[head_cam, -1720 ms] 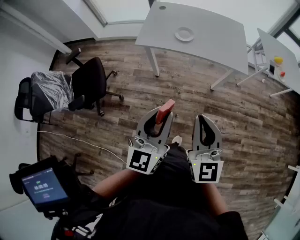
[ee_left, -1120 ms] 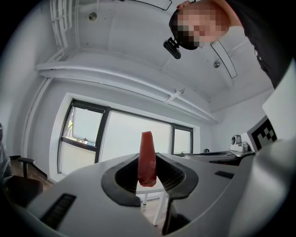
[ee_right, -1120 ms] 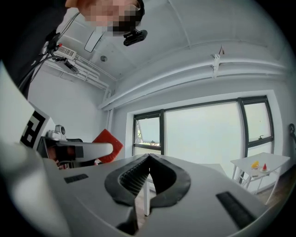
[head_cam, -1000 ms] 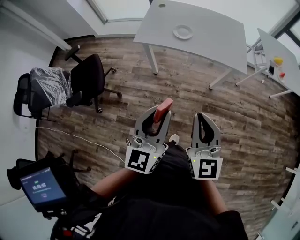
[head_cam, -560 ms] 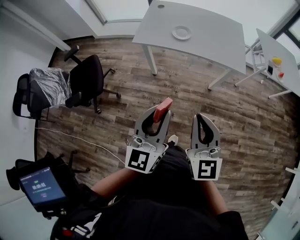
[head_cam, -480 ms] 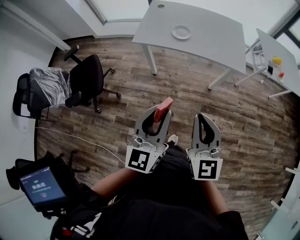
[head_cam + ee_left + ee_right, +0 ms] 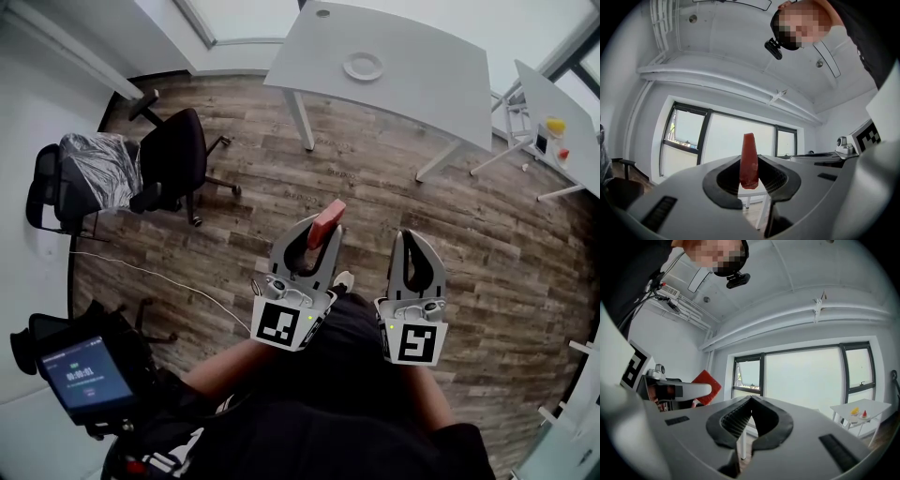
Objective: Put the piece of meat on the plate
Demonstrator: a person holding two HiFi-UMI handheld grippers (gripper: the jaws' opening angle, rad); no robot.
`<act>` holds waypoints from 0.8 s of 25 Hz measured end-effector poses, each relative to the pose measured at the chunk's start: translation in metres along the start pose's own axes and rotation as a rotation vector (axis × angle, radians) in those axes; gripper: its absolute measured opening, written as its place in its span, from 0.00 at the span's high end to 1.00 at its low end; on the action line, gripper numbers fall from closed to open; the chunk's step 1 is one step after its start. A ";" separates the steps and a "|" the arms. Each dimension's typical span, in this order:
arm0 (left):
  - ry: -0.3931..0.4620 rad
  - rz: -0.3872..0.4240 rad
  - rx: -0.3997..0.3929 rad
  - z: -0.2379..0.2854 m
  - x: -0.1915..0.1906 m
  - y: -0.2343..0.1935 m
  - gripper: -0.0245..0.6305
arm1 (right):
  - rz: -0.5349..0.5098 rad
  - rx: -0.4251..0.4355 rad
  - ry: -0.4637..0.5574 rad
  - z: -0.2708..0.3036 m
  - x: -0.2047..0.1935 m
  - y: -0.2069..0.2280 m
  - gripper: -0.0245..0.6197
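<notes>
A red piece of meat [image 7: 327,223] sticks up edge-on between the tips of my left gripper [image 7: 322,232], which is shut on it, held level over the wooden floor. In the left gripper view the meat [image 7: 749,161] stands upright, pinched by both pads. My right gripper [image 7: 412,237] hangs beside it on the right, shut and empty; its tips meet [image 7: 750,402]. From the right gripper view the meat [image 7: 706,386] shows at the left. The white plate [image 7: 363,66] lies on the grey table [image 7: 422,66], far ahead of both grippers.
The table's white legs [image 7: 302,120] stand between me and the plate. Two office chairs [image 7: 176,161] are at the left. A second table [image 7: 562,103] with small yellow and red things is at the right. A screen device [image 7: 80,375] sits lower left; a cable [image 7: 159,279] crosses the floor.
Both grippers have drifted a little over the floor, the left one still carrying the meat. The view has shifted slightly. Neither grip has changed.
</notes>
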State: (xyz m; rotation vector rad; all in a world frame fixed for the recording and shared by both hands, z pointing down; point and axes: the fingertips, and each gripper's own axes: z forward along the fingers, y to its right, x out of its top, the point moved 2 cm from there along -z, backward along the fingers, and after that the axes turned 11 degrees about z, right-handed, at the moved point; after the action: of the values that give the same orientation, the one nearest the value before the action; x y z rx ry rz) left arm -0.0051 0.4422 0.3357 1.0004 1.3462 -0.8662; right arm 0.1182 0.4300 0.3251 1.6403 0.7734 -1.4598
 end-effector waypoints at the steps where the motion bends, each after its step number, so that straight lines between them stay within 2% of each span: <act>1: -0.003 0.000 0.002 0.001 -0.001 0.000 0.82 | 0.002 -0.002 0.003 0.001 0.000 0.002 0.95; 7: 0.007 0.005 0.051 0.000 0.003 -0.012 0.82 | 0.010 -0.037 -0.020 0.001 -0.003 0.012 0.95; 10: -0.020 -0.019 0.043 -0.006 -0.001 -0.010 0.82 | 0.018 -0.041 -0.022 0.000 -0.002 0.016 0.95; 16: -0.046 -0.028 0.038 0.007 0.000 -0.002 0.82 | 0.074 0.009 0.018 -0.001 0.004 0.022 0.95; 20: -0.049 -0.031 0.044 0.023 -0.004 -0.002 0.82 | 0.072 0.002 0.018 0.005 0.003 0.036 0.95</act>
State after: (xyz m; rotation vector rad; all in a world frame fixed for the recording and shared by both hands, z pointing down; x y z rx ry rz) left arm 0.0009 0.4200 0.3387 0.9881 1.3086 -0.9411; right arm 0.1466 0.4072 0.3275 1.6684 0.7161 -1.3977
